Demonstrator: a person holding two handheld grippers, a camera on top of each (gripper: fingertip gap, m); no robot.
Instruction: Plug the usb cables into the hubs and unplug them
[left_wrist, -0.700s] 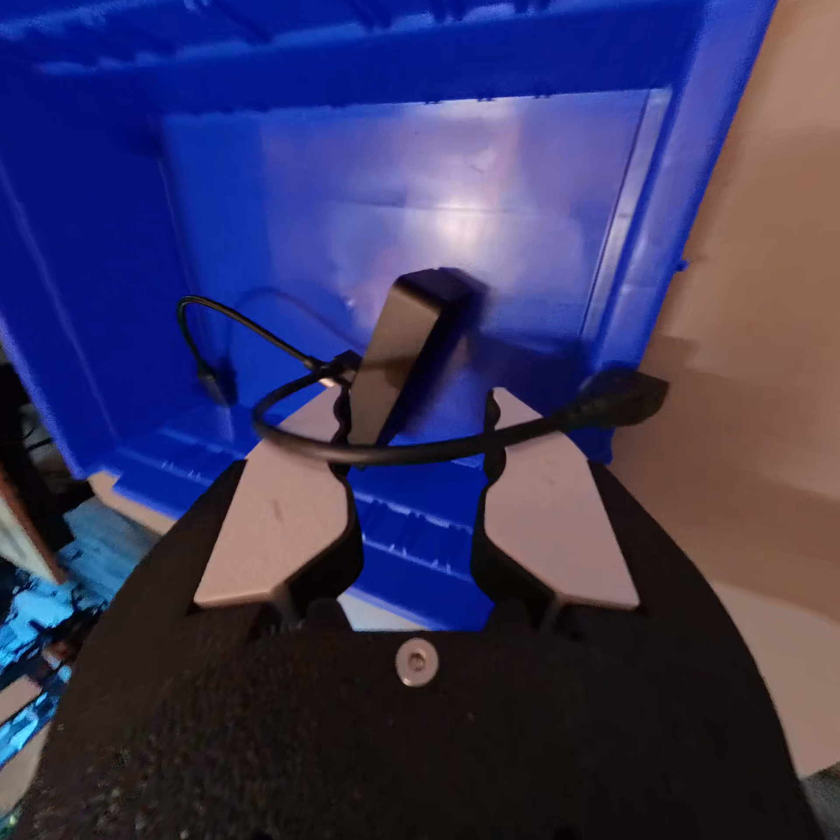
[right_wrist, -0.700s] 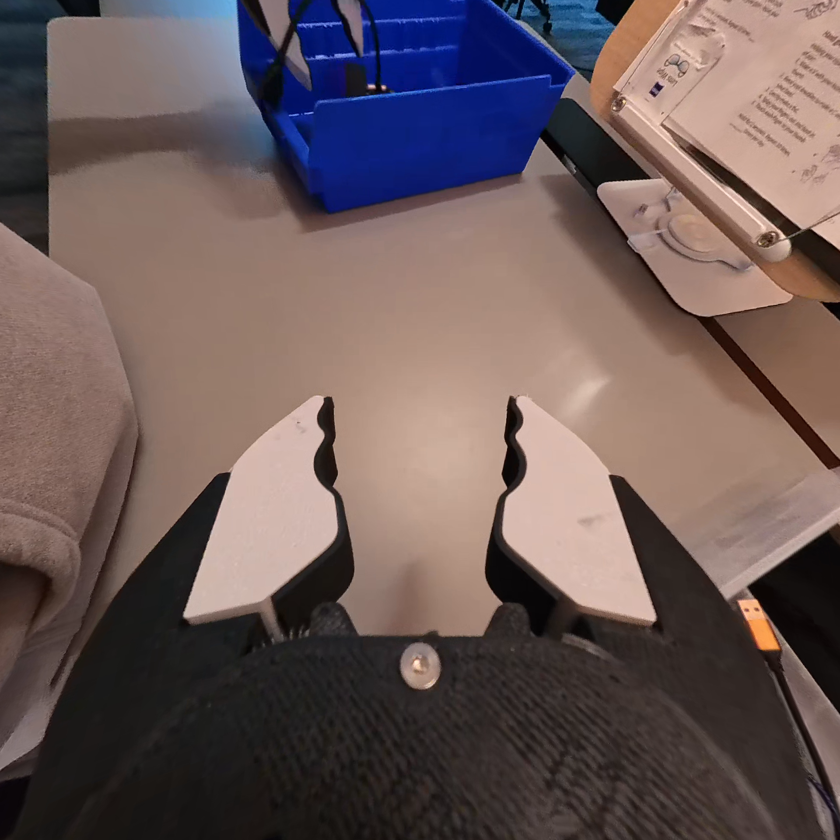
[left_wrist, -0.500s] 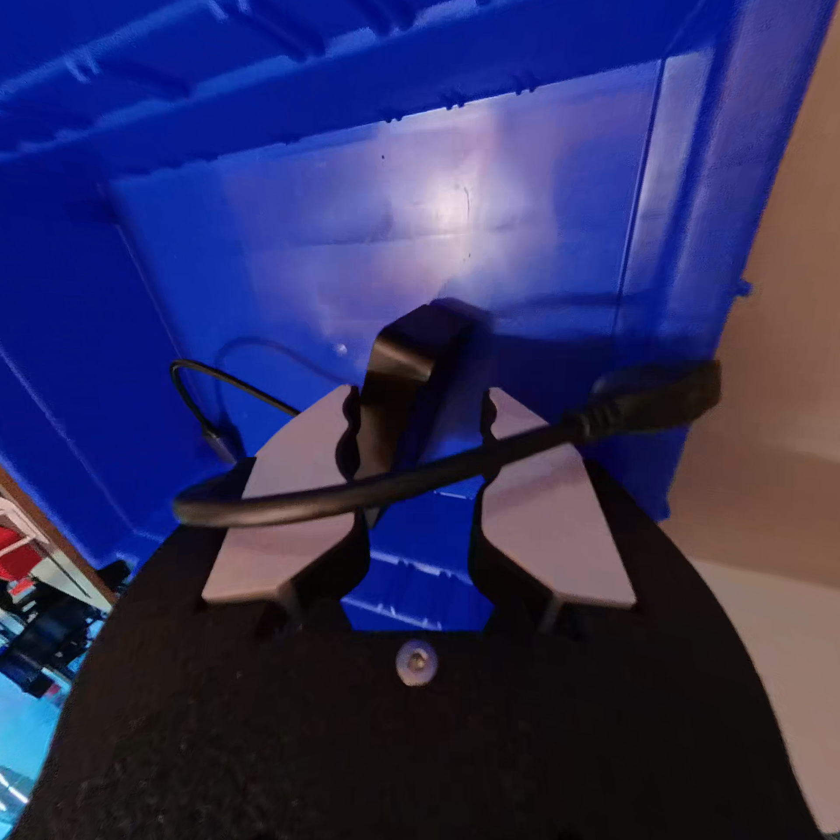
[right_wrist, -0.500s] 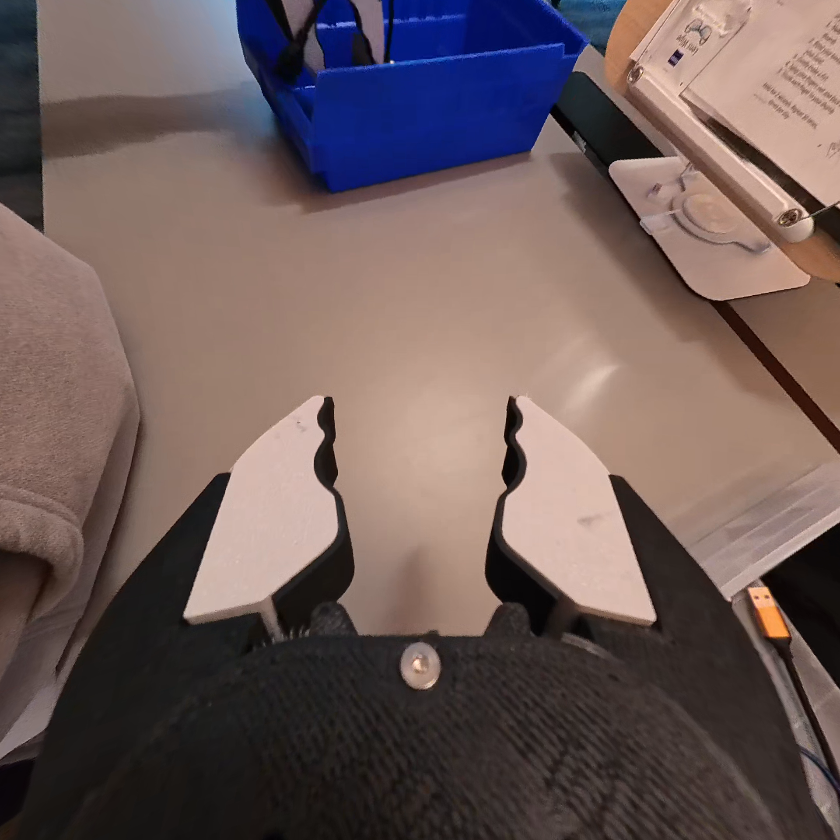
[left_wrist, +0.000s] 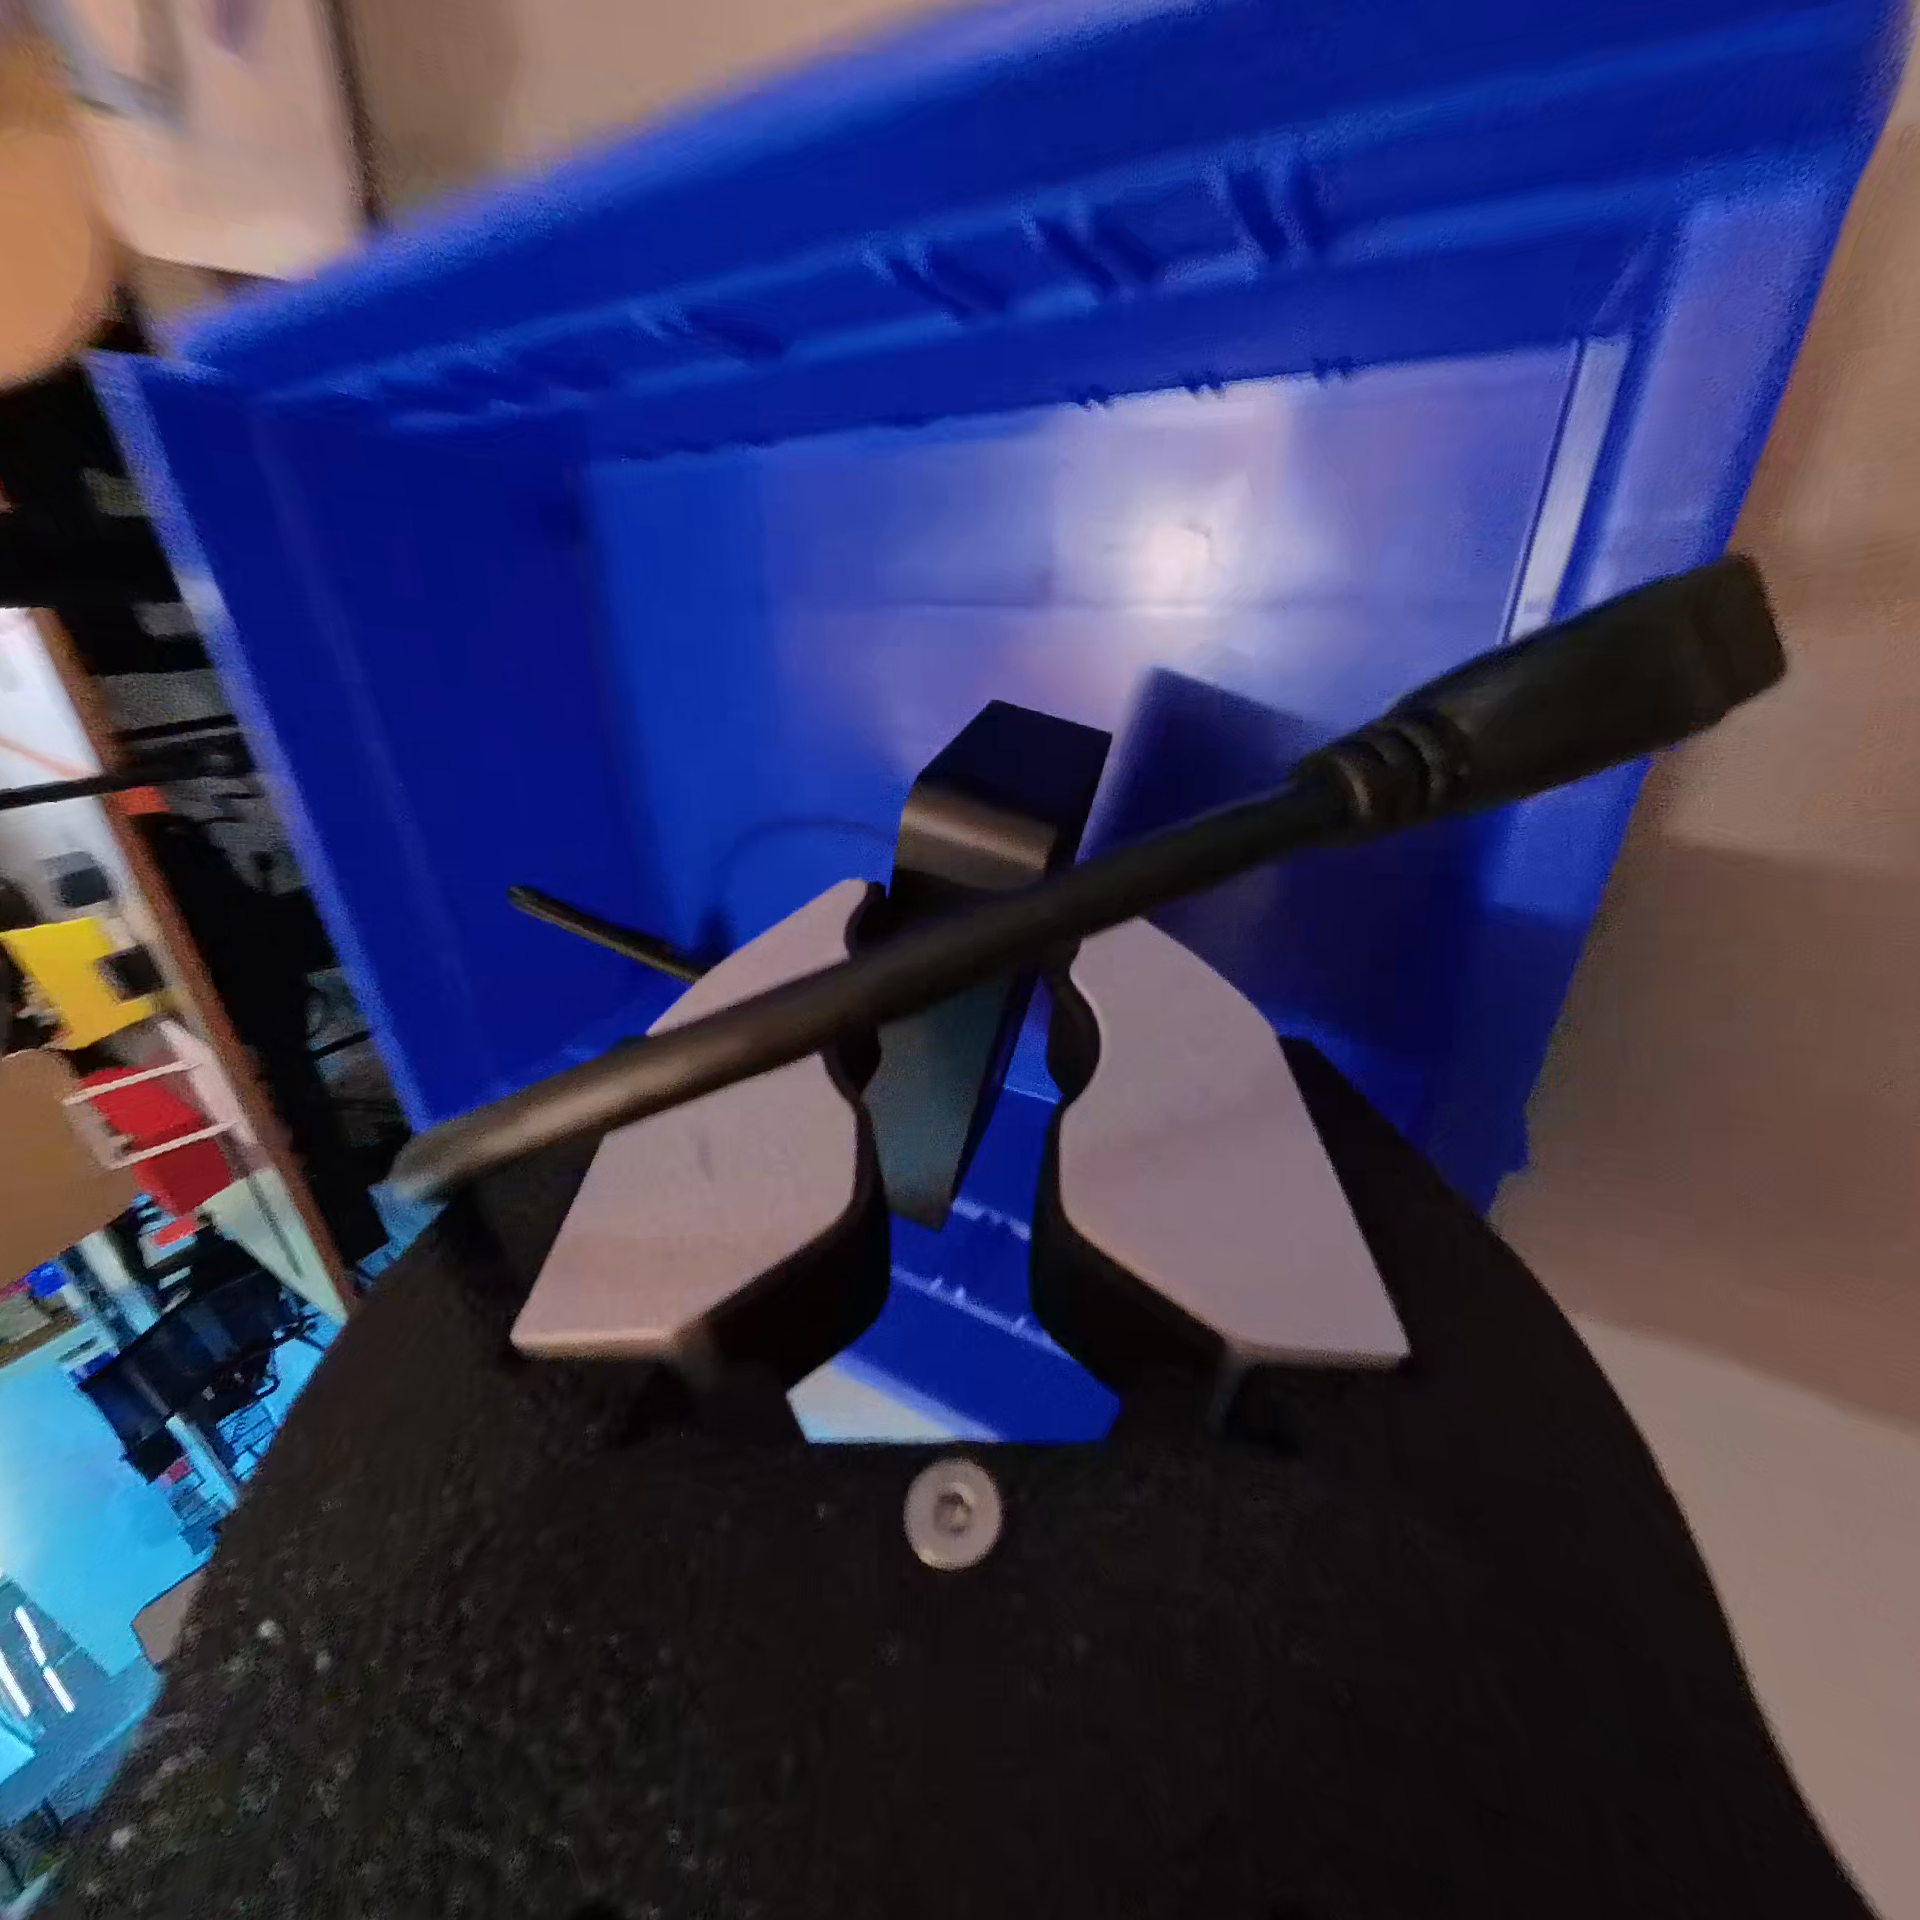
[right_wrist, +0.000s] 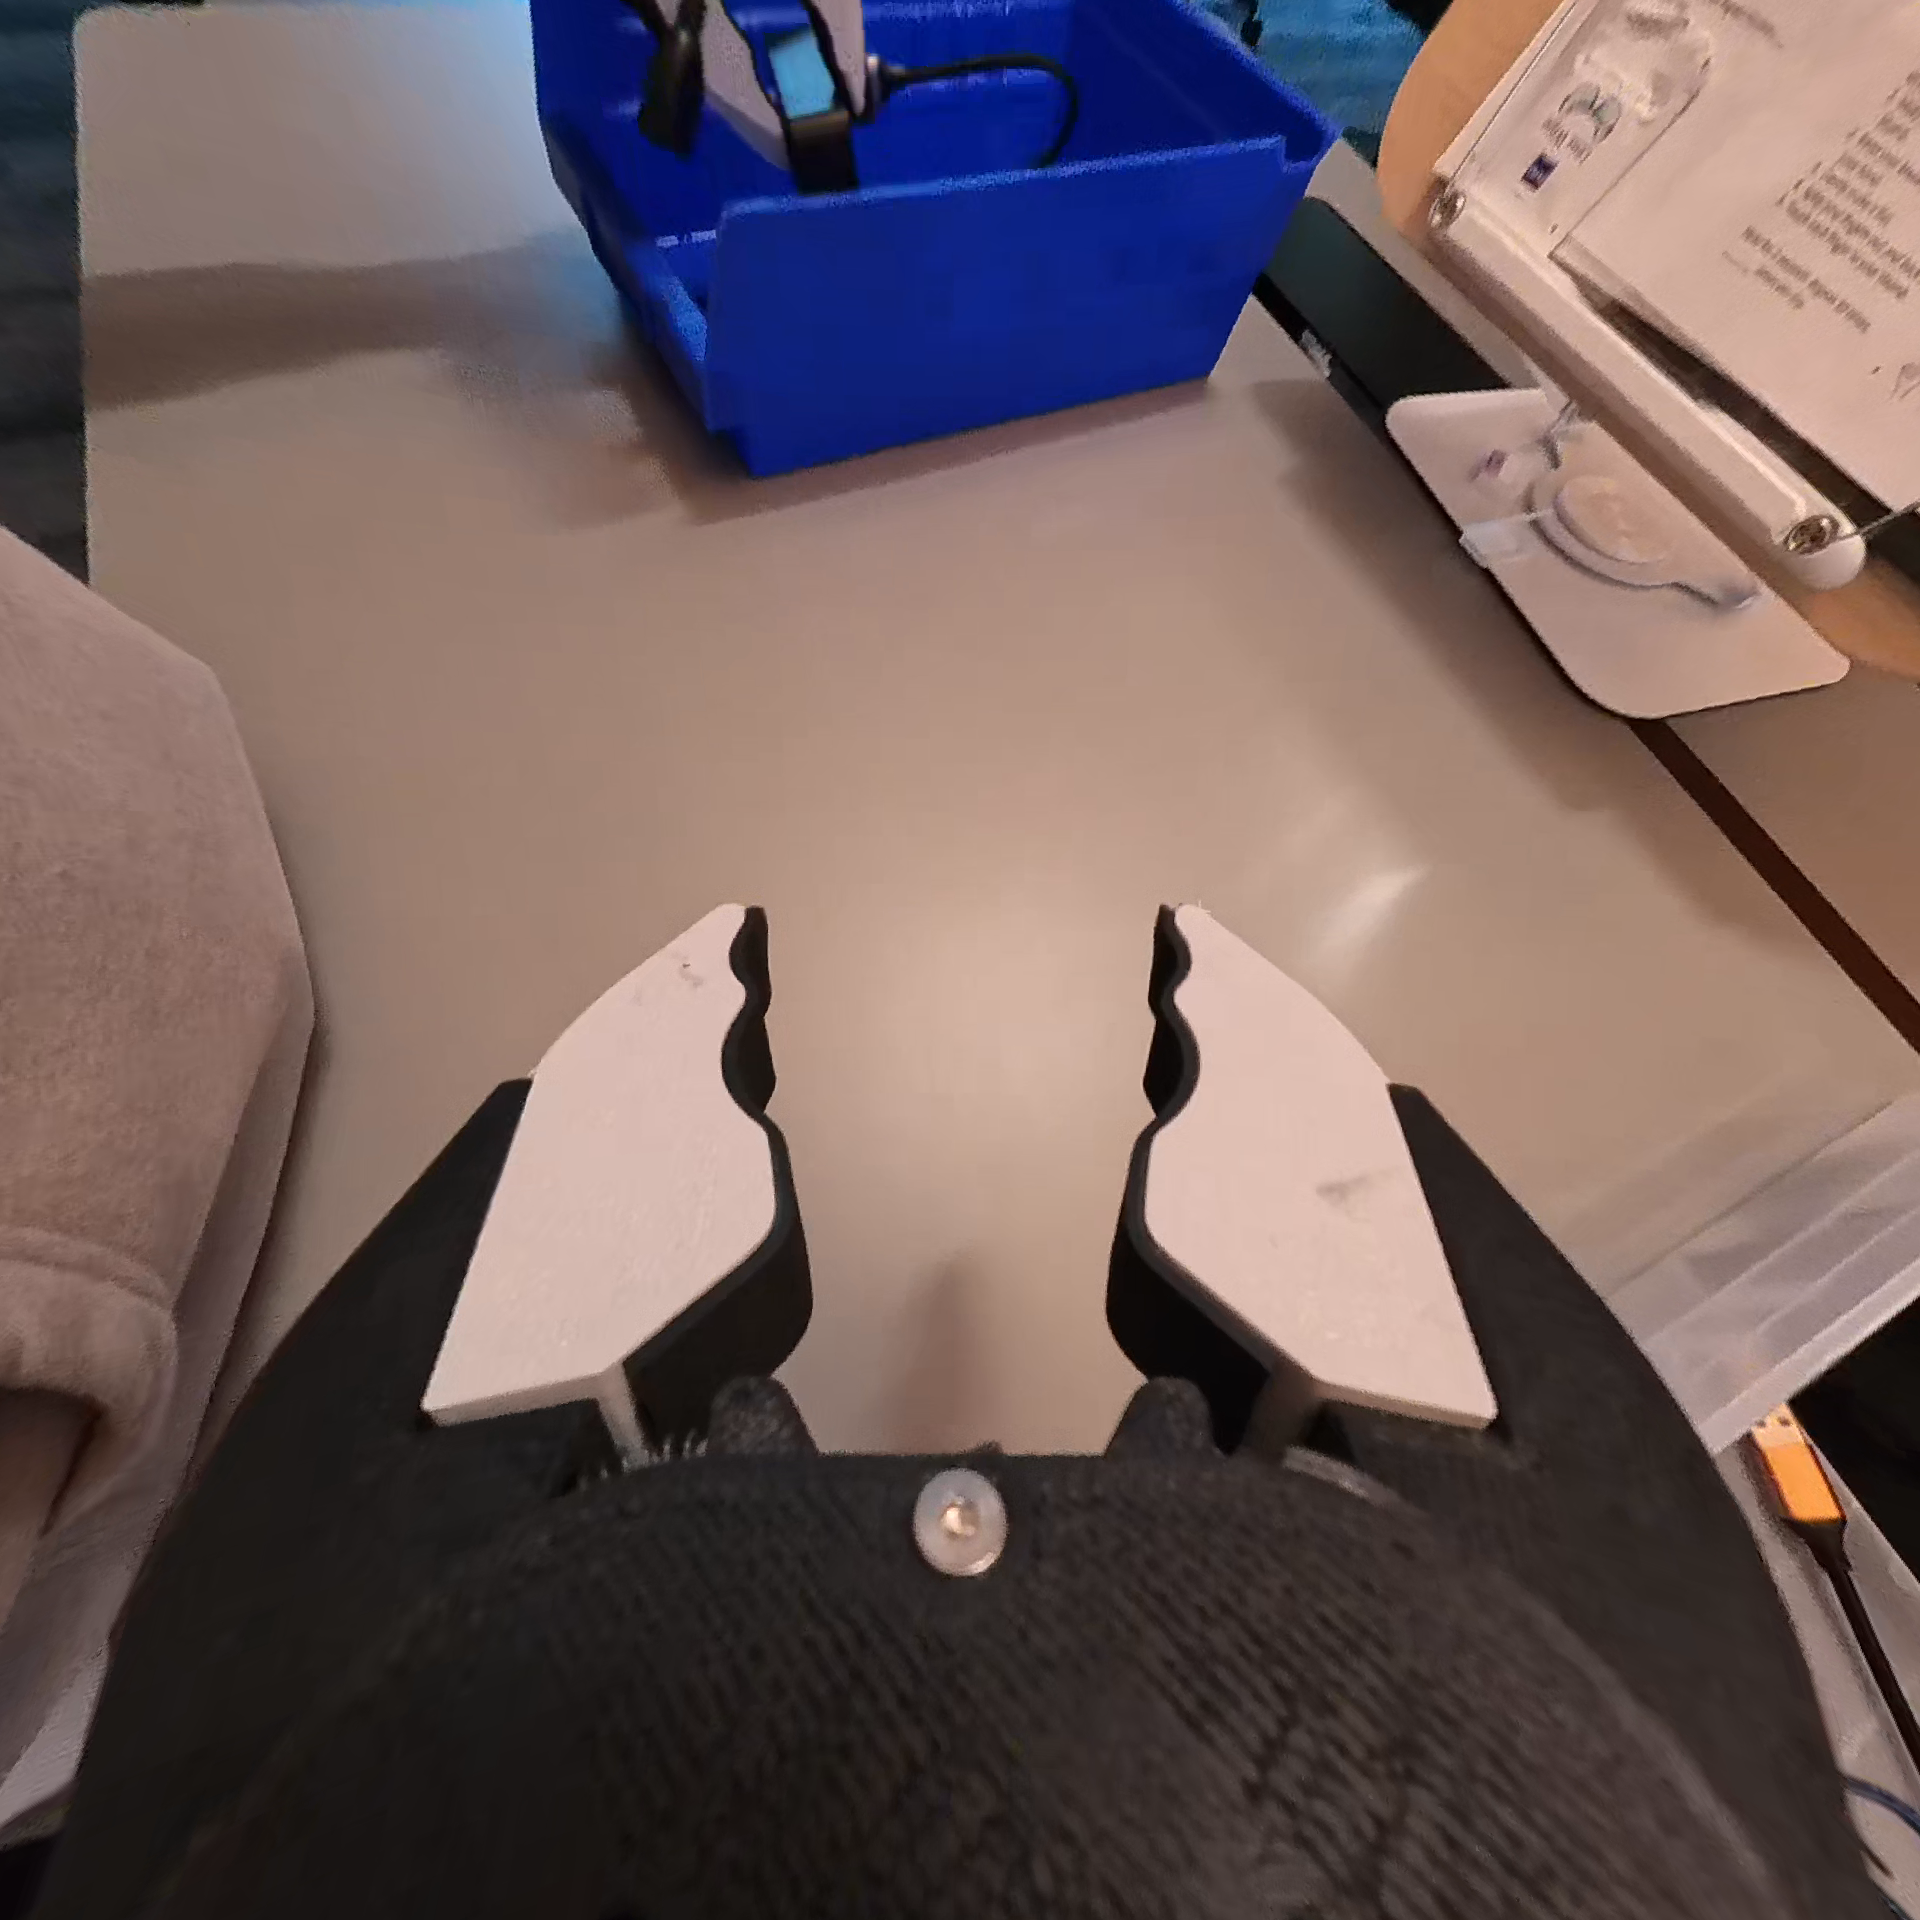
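Gripping the black hub (left_wrist: 961, 997) over the blue bin (left_wrist: 727, 436), your left gripper (left_wrist: 961, 935) has its cable (left_wrist: 935, 956) dangling unplugged; your right gripper (right_wrist: 961, 935) idles spread and empty above the table (right_wrist: 935, 675), so plugging remains.

The right claw (right_wrist: 961, 1023) hangs open and empty over the bare bench (right_wrist: 935, 675). At the far edge, the left claw (right_wrist: 800, 62) grips a hub (right_wrist: 816, 114) inside the blue bin (right_wrist: 966, 301).
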